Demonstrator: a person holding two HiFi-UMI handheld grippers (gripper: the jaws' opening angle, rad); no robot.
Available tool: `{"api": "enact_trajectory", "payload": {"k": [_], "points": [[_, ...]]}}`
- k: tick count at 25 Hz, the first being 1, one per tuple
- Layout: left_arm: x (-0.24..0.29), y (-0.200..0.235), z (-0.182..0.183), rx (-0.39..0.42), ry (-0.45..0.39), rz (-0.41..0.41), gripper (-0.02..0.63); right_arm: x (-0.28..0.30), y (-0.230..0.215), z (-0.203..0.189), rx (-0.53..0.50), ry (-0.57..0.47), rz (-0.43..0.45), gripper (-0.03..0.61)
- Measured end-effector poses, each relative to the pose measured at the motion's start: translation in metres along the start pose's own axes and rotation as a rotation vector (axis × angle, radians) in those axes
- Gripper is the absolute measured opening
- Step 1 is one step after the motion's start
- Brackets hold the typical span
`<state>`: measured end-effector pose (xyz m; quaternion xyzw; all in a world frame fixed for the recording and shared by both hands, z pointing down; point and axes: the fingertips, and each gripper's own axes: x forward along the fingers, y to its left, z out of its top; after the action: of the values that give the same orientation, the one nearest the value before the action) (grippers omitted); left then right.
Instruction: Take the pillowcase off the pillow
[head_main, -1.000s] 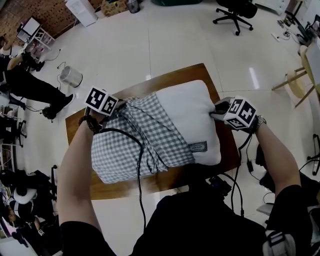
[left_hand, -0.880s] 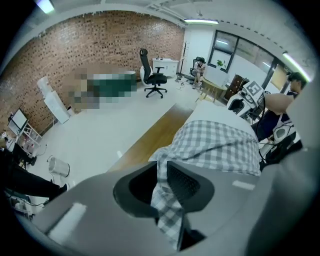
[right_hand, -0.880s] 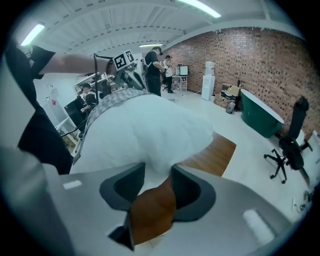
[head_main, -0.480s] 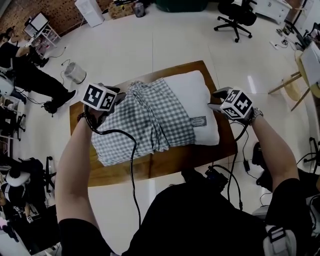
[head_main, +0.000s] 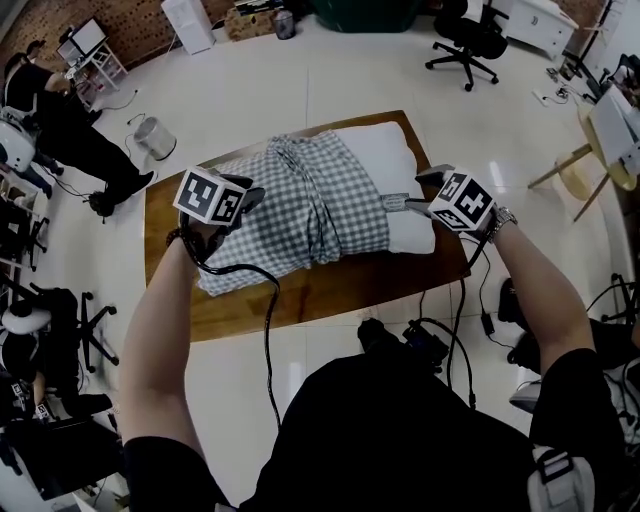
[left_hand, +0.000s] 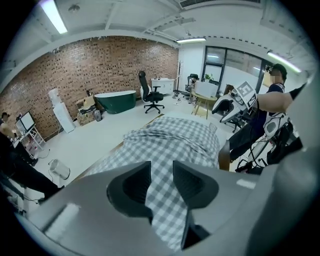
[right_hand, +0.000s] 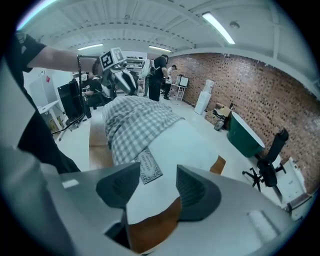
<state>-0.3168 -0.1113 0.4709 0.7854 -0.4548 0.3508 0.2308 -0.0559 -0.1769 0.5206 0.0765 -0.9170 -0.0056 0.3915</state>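
While the pillow (head_main: 398, 165) lies on the table (head_main: 330, 290), half inside the checked pillowcase (head_main: 300, 200), in the head view, the left gripper (left_hand: 161, 170) in its own view has fingers slightly apart, with pillowcase cloth loose between them. In its view the right gripper (right_hand: 158, 172) is opening its fingers around the pillow's corner; the label (right_hand: 149, 167) print is unreadable.

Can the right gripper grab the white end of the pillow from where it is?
Probably yes. The right gripper has its jaws opening, with the bare white corner of the pillow right between them. The pillowcase sits further along, not in the way.
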Motion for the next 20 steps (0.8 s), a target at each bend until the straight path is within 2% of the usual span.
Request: {"api": "enact_trajectory", "payload": {"k": [4,9,13,20], "points": [[-0.014,-0.023,0.0,-0.033,-0.06,-0.017,0.146,-0.004,0.012,0.005,-0.003,0.007,-0.022,0.238],[-0.007,-0.06,-0.003,-0.088,-0.151,-0.03,0.17,0.0,0.014,-0.005,0.025,-0.01,-0.078,0.265],[0.003,-0.095,-0.017,-0.168,-0.195,-0.038,0.209,-0.004,0.019,-0.008,0.07,-0.029,-0.149,0.276],[0.031,-0.131,-0.056,-0.356,-0.235,0.016,0.3,0.004,0.024,-0.029,0.147,-0.01,-0.243,0.311]]}}
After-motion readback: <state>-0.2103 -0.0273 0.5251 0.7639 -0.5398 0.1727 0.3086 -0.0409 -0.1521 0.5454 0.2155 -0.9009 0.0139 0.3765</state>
